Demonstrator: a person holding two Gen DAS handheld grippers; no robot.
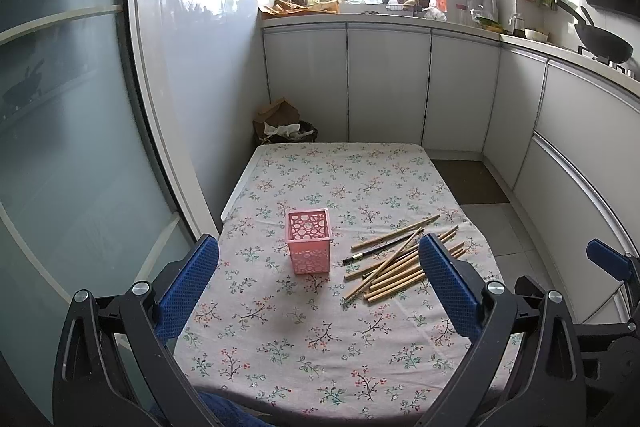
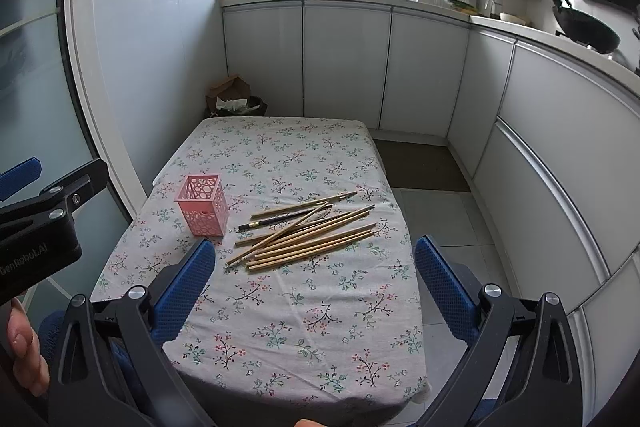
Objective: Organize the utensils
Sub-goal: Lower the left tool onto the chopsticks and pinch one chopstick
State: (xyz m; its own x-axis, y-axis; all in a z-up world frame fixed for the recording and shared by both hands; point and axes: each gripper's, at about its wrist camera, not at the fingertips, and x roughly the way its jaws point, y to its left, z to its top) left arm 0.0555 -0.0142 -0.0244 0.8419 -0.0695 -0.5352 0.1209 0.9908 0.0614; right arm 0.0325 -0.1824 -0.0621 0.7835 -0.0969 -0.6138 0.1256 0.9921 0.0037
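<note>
Nothing of the sorting appears done yet. The pink perforated holder [image 1: 308, 247] stands upright on the floral-clothed counter [image 1: 320, 347], and through its open top and lattice walls it looks empty. All the utensils lie loose just to its right: a heap of bamboo chopsticks [image 2: 308, 237] fanned and crossing one another on the cloth, with a single dark chopstick [image 2: 276, 219] among them, its ferruled end pointing toward the holder. The heap is close to the holder but not touching it.

The left claw [image 1: 318, 281] hovers above the near part of the counter with its blue-padded fingers [image 1: 188, 283] spread wide and nothing between them; from its own camera the holder sits between the fingers' line of sight, while the right-hand pad overlaps the chopsticks only in the view. The right claw [image 2: 314, 281] is likewise spread wide and empty, held back from the pile, which lies ahead between its fingers.

Judging from this, the whole job remains: each chopstick, or small bundles of them, must be lifted from the cloth and stood inside the holder. The crossed sticks will likely need picking from the top of the heap first, and the light holder may tip or slide if a stick strikes its rim.
</note>
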